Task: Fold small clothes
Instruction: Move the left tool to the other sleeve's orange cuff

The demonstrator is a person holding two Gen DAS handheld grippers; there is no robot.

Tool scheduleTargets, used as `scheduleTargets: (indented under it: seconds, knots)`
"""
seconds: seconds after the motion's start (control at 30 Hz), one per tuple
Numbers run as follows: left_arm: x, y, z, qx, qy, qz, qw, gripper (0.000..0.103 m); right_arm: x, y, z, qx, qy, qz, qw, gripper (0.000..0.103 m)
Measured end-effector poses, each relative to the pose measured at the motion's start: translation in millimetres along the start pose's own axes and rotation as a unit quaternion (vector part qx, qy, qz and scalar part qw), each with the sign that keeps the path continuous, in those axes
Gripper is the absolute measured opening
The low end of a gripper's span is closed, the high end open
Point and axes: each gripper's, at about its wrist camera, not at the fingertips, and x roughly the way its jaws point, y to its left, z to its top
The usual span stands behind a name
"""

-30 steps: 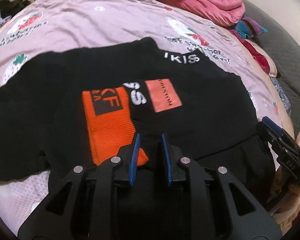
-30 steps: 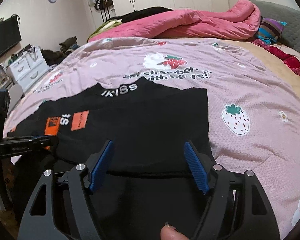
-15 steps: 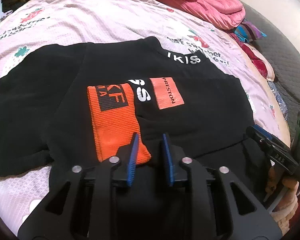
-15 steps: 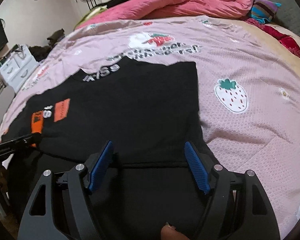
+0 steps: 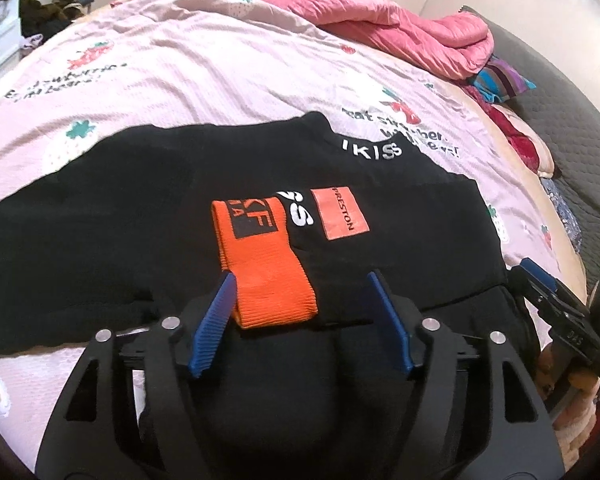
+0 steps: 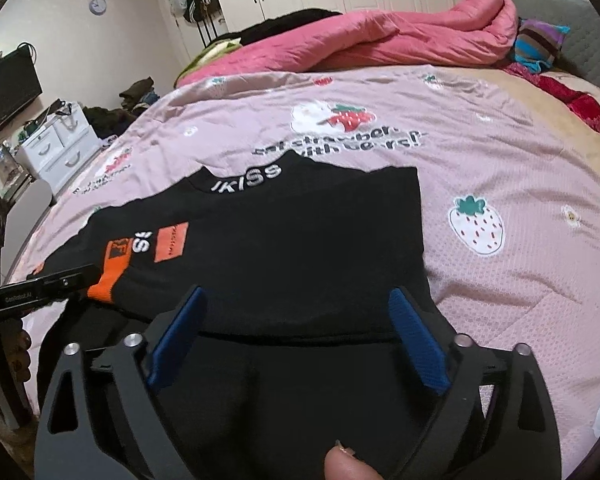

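I am holding my left hand-held gripper (image 5: 300, 324) over the near edge of the black top (image 5: 180, 208), which is lying flat on the bed (image 5: 220, 60), collar pointing away from me. Its jaws are opening, with the orange cuff (image 5: 268, 276) of the folded-in sleeve lying between the blue pads, untouched as far as I can tell. My right hand-held gripper (image 6: 296, 336) is also opening, spread wide above the same near fold edge and gripping nothing. The top's long axis is running side to side in front of both hands, so the next fold seems to depend on that near edge. The left hand is sitting nearer the cuff, the right nearer the folded side by the strawberry print (image 6: 476, 224). A pink quilt (image 6: 380, 36) is lying well beyond, blocking nothing.
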Motion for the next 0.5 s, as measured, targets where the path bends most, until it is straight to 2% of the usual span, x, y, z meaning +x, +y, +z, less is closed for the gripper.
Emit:
scheduleTargets:
  seconds: [0.17, 0.23, 0.43, 0.5]
  knots:
    - [-9.0, 3.1, -0.8, 0.000, -0.010, 0.013, 0.9999, 0.073, -2.3, 2.2, 1.5, 0.002, -0.006, 0.002, 1.000, 0.096]
    - [-11.6, 5.0, -0.4, -0.003, -0.014, 0.018, 0.9997, 0.082, -3.0, 4.5, 1.8, 0.000, -0.007, 0.002, 1.000, 0.096]
    - [-20.7, 18.1, -2.0, -0.016, -0.024, 0.044, 0.9986, 0.093, -6.4, 14.8, 1.3, -0.015, -0.013, 0.000, 1.000, 0.097]
    - [-25.0, 24.4, -3.3, -0.024, -0.028, 0.049, 0.9981, 0.093, -8.0, 20.8, 1.7, -0.022, -0.016, 0.000, 1.000, 0.098]
